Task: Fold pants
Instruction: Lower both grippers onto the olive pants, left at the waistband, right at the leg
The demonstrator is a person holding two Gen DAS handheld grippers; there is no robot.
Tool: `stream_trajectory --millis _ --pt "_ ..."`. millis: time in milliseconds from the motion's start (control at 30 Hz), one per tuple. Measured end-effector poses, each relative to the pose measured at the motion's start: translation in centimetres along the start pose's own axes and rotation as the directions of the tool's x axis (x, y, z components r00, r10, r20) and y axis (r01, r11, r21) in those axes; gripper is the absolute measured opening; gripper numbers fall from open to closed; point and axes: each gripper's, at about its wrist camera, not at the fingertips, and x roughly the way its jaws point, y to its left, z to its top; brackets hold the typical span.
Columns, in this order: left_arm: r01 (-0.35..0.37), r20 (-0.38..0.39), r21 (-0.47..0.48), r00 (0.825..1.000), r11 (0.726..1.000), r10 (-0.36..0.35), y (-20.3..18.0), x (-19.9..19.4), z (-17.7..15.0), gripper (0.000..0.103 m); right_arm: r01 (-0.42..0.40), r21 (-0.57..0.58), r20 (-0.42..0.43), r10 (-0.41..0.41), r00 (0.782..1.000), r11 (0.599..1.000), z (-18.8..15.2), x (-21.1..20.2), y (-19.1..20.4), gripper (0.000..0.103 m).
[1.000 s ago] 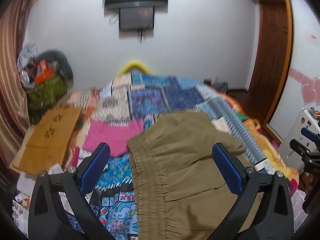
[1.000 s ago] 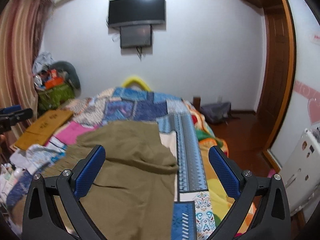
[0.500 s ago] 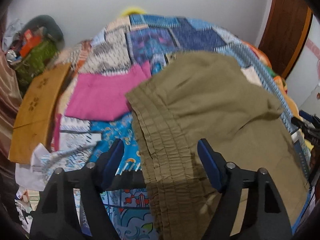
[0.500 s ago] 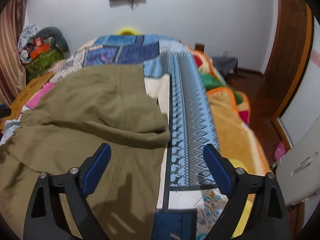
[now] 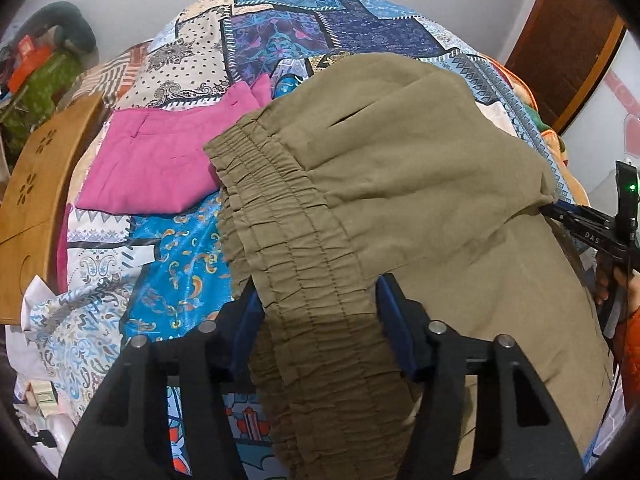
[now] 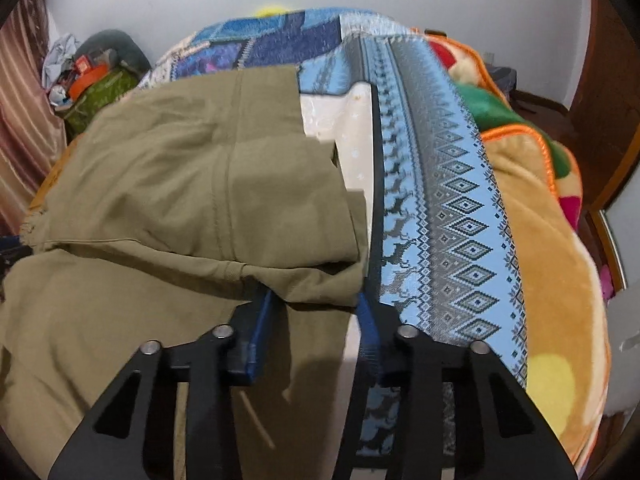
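Olive-green pants (image 5: 400,184) lie partly folded on a patchwork bedspread (image 5: 280,32). Their elastic waistband (image 5: 280,232) runs toward my left gripper (image 5: 320,300), whose blue pads sit on either side of it with the jaws partly closed around the band. In the right wrist view the pants (image 6: 180,184) lie folded over, and my right gripper (image 6: 316,308) has its blue pads around the folded corner (image 6: 320,280). The right gripper also shows at the right edge of the left wrist view (image 5: 576,220), at the pants' edge.
A folded pink garment (image 5: 152,160) lies left of the pants. A wooden board (image 5: 36,184) leans at the bed's left edge. A blue patterned strip (image 6: 440,200) and an orange blanket (image 6: 552,260) lie right of the pants. Clutter (image 6: 92,80) sits far left by the wall.
Both grippers have dropped down toward the bed and narrowed from wide open. The left now straddles the waistband and the right straddles the folded corner.
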Motion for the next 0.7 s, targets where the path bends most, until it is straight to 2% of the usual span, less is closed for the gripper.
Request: stream_trajectory --millis 200,467,533,567,633,700 --pt "-0.068 0.034 0.055 0.997 0.996 0.066 -0.5 -0.3 -0.5 0.057 0.043 -0.031 -0.014 -0.043 0.999 0.999 -0.3 0.4 0.1 0.023" --pt "-0.026 -0.005 0.021 1.0 0.999 0.026 0.1 -1.2 0.0 0.058 0.041 -0.03 -0.055 -0.043 0.998 0.999 -0.2 0.0 0.0 0.025" --pt "-0.037 0.017 0.043 0.999 0.998 0.036 -0.1 -2.1 0.3 0.06 0.044 -0.028 -0.071 -0.046 0.996 0.999 -0.2 -0.9 -0.2 0.028" --pt "-0.042 0.027 0.047 0.999 0.998 0.041 -0.2 -2.4 0.6 0.065 0.038 -0.026 -0.067 -0.039 0.997 0.999 -0.1 -1.2 0.0 0.03" --pt "-0.035 0.045 0.042 0.998 0.998 0.033 -0.1 -2.7 1.1 0.071 0.018 -0.017 -0.032 -0.019 0.999 1.0 0.1 -2.5 -0.2 0.034" --pt "-0.026 0.051 0.027 0.998 0.999 0.025 0.2 -2.6 1.8 0.073 0.005 -0.012 0.013 -0.005 1.0 1.0 0.3 -3.6 -0.3 0.048"
